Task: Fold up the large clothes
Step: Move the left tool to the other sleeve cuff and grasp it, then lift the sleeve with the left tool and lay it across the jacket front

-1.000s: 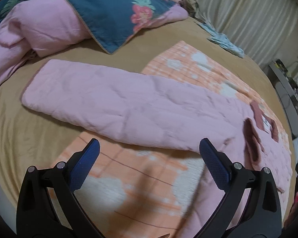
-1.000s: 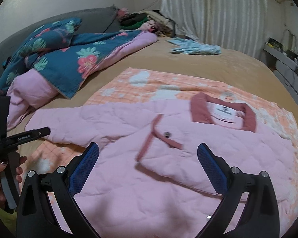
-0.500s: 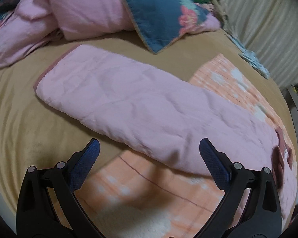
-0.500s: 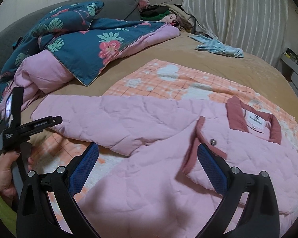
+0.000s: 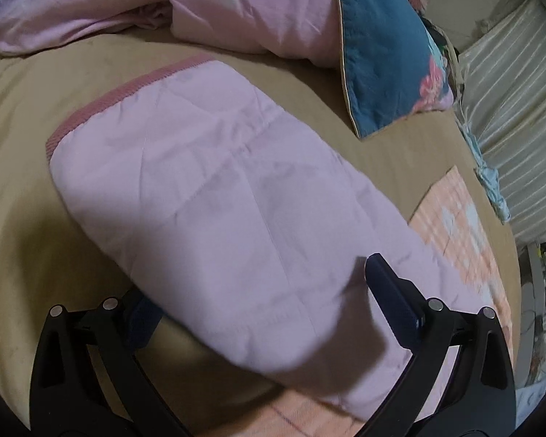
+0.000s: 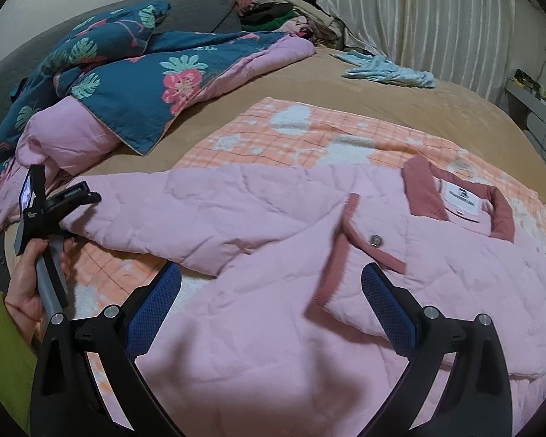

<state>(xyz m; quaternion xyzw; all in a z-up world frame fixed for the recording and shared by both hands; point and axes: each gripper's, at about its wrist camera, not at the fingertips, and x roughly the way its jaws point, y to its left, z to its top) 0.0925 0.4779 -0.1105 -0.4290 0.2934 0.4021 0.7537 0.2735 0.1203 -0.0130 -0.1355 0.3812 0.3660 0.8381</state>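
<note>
A pink quilted jacket [image 6: 400, 284] with a dusty-rose collar lies flat on the bed, front open. Its left sleeve [image 5: 214, 189] stretches out sideways, its rose cuff [image 5: 127, 87] at the far end. My left gripper [image 5: 265, 302] is open and straddles the sleeve: its right finger lies on top, its left finger sits partly under the sleeve's edge. It also shows in the right wrist view [image 6: 72, 196], at the sleeve's end. My right gripper [image 6: 269, 309] is open and empty, low over the jacket's front near the snap button [image 6: 375, 240].
An orange checked blanket [image 6: 309, 138] lies under the jacket on the tan bedsheet [image 5: 18, 218]. A teal floral duvet with pink lining [image 6: 134, 83] is heaped at the far left. A light blue garment [image 6: 389, 69] lies by the curtain. Shelves stand at the right.
My left gripper has moved along the sleeve toward the cuff and dropped low onto it. My right gripper has shifted slightly closer to the jacket front.
</note>
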